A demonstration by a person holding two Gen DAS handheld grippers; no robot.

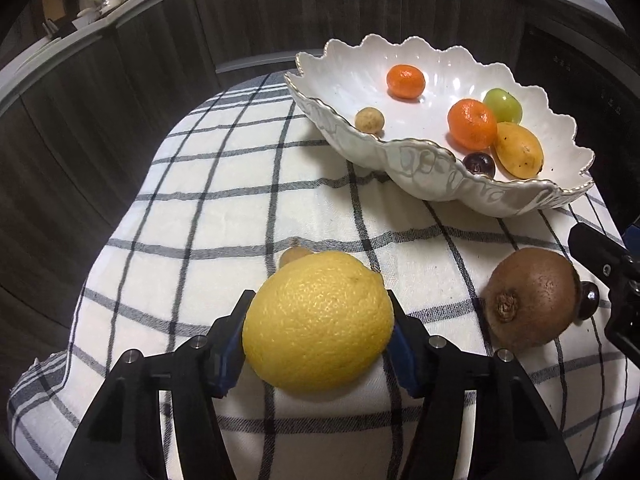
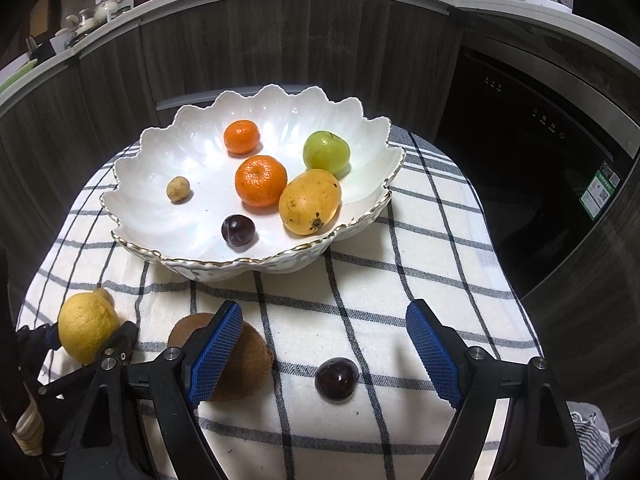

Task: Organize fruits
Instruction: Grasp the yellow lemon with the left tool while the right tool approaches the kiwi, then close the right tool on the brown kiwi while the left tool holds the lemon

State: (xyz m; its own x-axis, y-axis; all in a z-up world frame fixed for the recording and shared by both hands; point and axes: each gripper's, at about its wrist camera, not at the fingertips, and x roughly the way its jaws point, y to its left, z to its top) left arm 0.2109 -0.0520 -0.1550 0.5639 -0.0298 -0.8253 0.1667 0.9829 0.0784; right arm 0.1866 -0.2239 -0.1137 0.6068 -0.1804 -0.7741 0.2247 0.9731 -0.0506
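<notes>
My left gripper (image 1: 318,300) is shut on a yellow lemon (image 1: 318,322) that rests on the checked cloth (image 1: 224,208); it also shows in the right wrist view (image 2: 86,328). A small tan fruit (image 1: 294,257) lies just behind the lemon. A brown kiwi (image 1: 530,300) lies to its right, with a dark plum (image 1: 590,300) beyond. My right gripper (image 2: 326,330) is open and empty; the dark plum (image 2: 336,379) lies between its fingers and the kiwi (image 2: 244,356) is by the left finger. The white scalloped bowl (image 2: 160,196) holds two oranges, a green fruit, a yellow fruit, a dark plum and a small tan fruit.
The small table drops off at the cloth's edges on the left and right. Dark wood cabinets (image 2: 280,48) curve behind it. A black appliance (image 2: 532,168) stands at the right. The counter (image 1: 100,0) above holds crockery.
</notes>
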